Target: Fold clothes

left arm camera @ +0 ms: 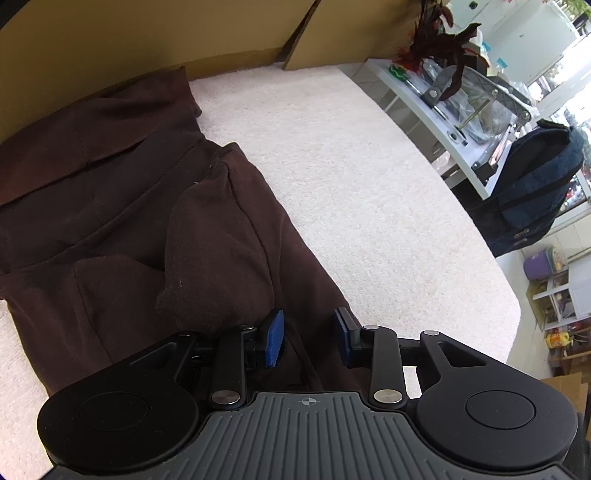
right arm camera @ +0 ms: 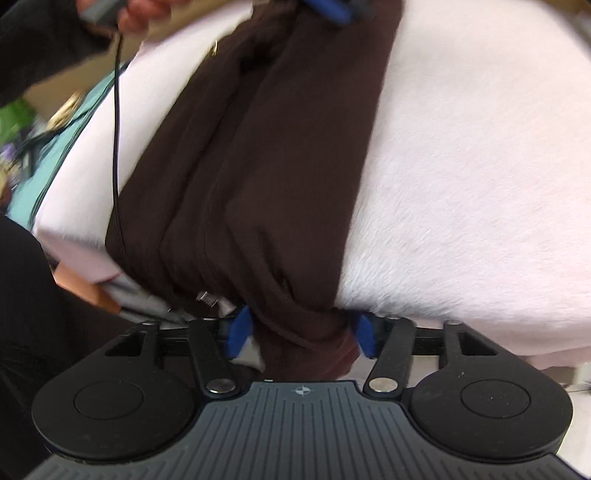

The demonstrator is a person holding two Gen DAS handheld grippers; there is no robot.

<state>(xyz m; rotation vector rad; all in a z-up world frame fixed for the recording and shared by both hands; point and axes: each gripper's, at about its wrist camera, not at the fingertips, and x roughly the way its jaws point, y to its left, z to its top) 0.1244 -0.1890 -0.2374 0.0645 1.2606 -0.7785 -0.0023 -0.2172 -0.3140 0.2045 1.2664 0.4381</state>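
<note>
1. One brown garment (right arm camera: pixel 258 155) on the white fleece cover (right arm camera: pixel 461 184); long axis from 6 to 12 o'clock in the right wrist view.
2. Right gripper (right arm camera: pixel 301 334): jaws pinching its bunched near end.
3. Left gripper (left arm camera: pixel 308 338): jaws spread over the cloth.

You have a cream fleece cover (left arm camera: pixel 369 192) as worktop, tan wall (left arm camera: pixel 110 33) behind, and a white shelf (left arm camera: pixel 436 122) with red-leaved plant (left arm camera: pixel 443 37) off its far right edge, daylit.

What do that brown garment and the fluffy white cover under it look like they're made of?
The brown garment looks like soft matte knit, perhaps cotton jersey or fleece: it drapes in rounded folds with stitched seams and no shine. The white cover looks like plush, towel-like pile, judging by its nubbly, fuzzy surface. The exact fibre can't be told.
</note>
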